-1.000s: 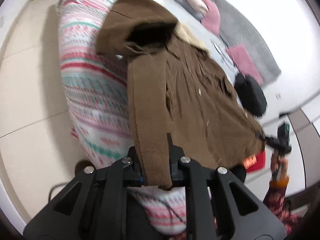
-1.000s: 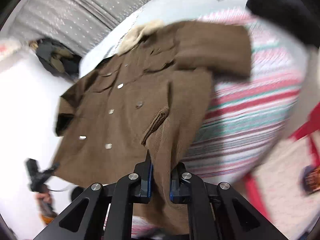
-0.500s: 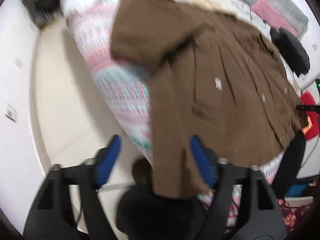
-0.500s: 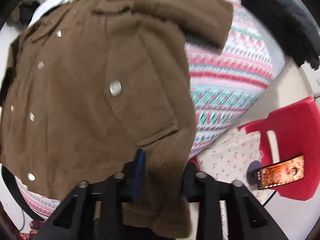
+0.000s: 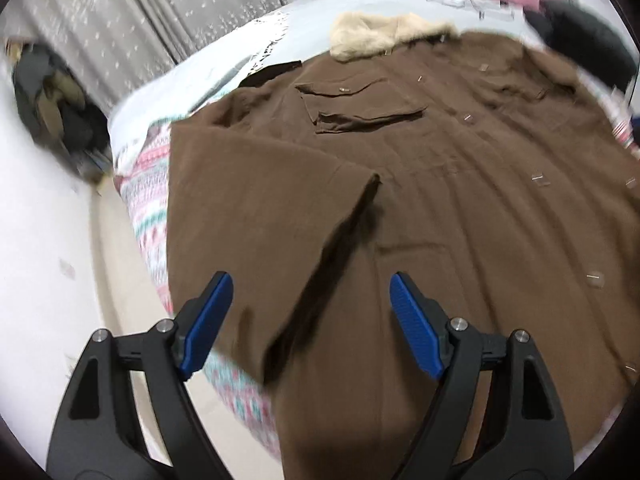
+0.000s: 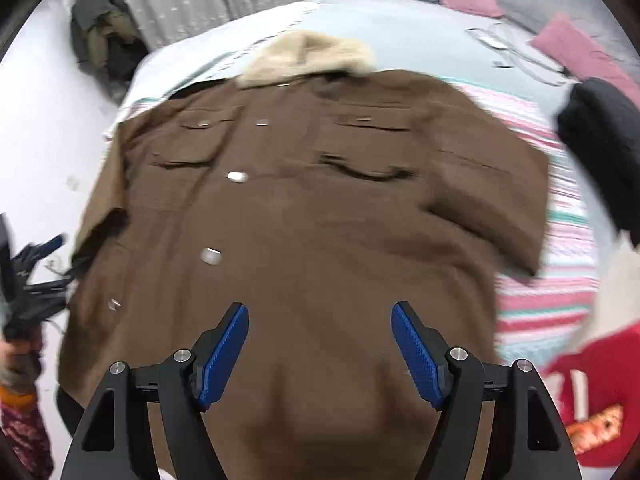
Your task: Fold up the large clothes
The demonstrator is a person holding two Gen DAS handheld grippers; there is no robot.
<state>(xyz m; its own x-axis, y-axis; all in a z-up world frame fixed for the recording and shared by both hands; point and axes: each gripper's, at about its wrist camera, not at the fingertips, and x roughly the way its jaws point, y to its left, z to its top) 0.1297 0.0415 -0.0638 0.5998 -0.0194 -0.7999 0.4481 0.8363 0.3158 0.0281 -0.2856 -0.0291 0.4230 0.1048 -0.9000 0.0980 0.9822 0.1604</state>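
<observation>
A large brown coat [image 5: 460, 208] with a cream fur collar [image 5: 384, 36] lies spread front-up on the patterned quilt [image 5: 148, 200]. One sleeve [image 5: 260, 200] is folded across its body. My left gripper [image 5: 309, 280] hovers over that sleeve's edge, jaws still opening, pads touching nothing. In the right wrist view the coat [image 6: 320, 208] fills the middle, collar [image 6: 308, 56] at the top. My right gripper [image 6: 319, 308] hangs above the lower hem, jaws opening, no cloth pinched. The left gripper [image 6: 32, 280] shows at the far left edge.
A black garment [image 6: 600, 140] lies on the bed at the right. A red stool [image 6: 588, 400] stands beside the bed's edge. Dark clothes [image 5: 52, 96] are heaped on the floor by the grey curtain. Pink cushions [image 6: 580, 48] and a wire hanger [image 6: 516, 52] lie further back.
Both grippers were shut on the coat's lower edge a second ago. They have let go and opened wide, and both have swung over the coat, which now lies flat.
</observation>
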